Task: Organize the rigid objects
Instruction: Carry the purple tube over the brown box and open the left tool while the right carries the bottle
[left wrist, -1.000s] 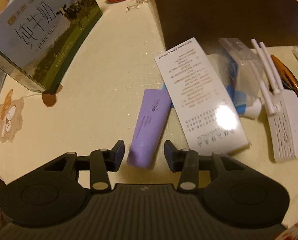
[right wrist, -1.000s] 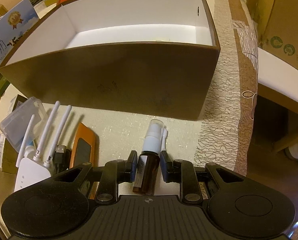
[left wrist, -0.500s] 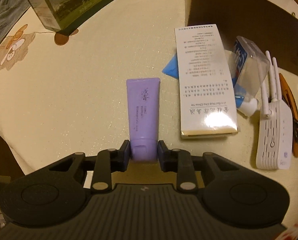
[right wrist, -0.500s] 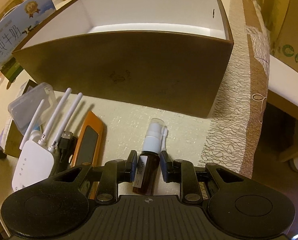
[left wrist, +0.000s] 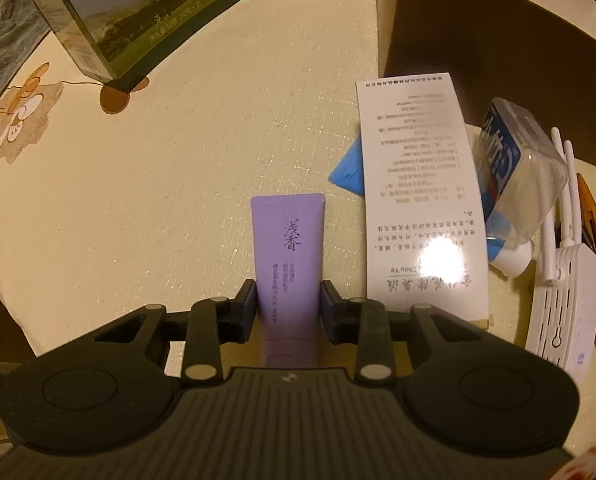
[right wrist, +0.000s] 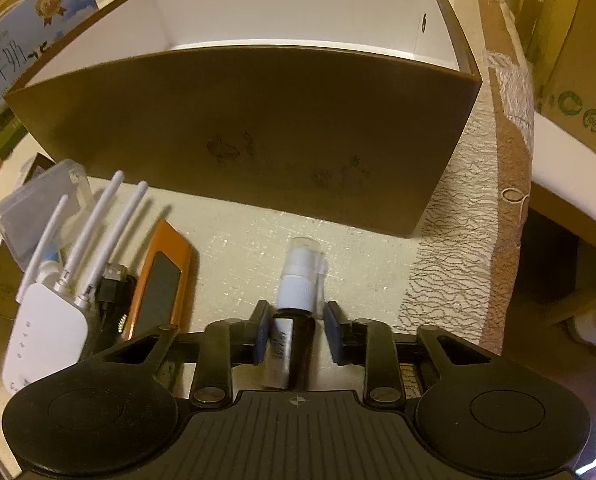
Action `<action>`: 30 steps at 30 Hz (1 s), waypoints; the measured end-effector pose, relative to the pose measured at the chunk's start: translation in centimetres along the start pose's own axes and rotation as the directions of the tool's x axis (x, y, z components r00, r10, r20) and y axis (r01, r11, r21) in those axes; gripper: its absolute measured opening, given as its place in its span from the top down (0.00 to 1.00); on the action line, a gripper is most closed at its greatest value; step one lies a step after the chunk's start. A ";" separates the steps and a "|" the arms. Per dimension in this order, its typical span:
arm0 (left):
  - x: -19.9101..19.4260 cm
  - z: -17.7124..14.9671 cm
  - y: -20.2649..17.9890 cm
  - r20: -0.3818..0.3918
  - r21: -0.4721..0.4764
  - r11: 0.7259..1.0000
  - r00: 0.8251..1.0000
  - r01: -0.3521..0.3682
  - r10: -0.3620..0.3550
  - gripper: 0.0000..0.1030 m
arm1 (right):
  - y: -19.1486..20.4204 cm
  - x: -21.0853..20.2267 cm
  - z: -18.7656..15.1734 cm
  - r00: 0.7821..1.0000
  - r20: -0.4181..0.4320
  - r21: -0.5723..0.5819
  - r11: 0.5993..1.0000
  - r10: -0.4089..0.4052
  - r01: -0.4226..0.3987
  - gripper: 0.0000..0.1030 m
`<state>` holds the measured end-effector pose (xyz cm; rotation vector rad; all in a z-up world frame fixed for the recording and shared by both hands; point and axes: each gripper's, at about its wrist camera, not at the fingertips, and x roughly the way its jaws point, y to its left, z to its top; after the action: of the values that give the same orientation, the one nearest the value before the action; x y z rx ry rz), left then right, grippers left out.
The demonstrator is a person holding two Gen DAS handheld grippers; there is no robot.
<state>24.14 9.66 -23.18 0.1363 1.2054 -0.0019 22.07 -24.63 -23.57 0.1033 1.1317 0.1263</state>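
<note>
My left gripper (left wrist: 288,304) is shut on a purple tube (left wrist: 286,248), gripped near its cap end, with the flat end pointing away. My right gripper (right wrist: 295,322) is shut on a brown spray bottle (right wrist: 293,320) with a white nozzle and clear cap. A big brown box (right wrist: 257,120) with a white inside stands open just beyond the bottle; its dark wall also shows in the left wrist view (left wrist: 478,64).
On the cream cloth lie a long white carton (left wrist: 420,196), a clear plastic case (left wrist: 518,160), a white router with antennas (right wrist: 49,320) and an orange flat case (right wrist: 157,276). A milk carton box (left wrist: 137,12) stands far left. The table edge drops off at right (right wrist: 510,220).
My left gripper closed on the purple tube and lifted it, straightening it between the jaws. My right gripper kept hold of the spray bottle and drew nearer the box.
</note>
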 end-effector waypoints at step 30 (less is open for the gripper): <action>-13.5 5.4 -4.8 0.280 0.066 0.997 0.958 0.045 -0.062 0.73 | 1.1 -10.5 5.9 0.964 0.198 0.022 0.982 0.180 -0.188 0.80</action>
<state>24.03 3.41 -9.23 0.1493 0.9239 -0.1013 22.95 -25.30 -11.50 0.2520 0.9272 0.2538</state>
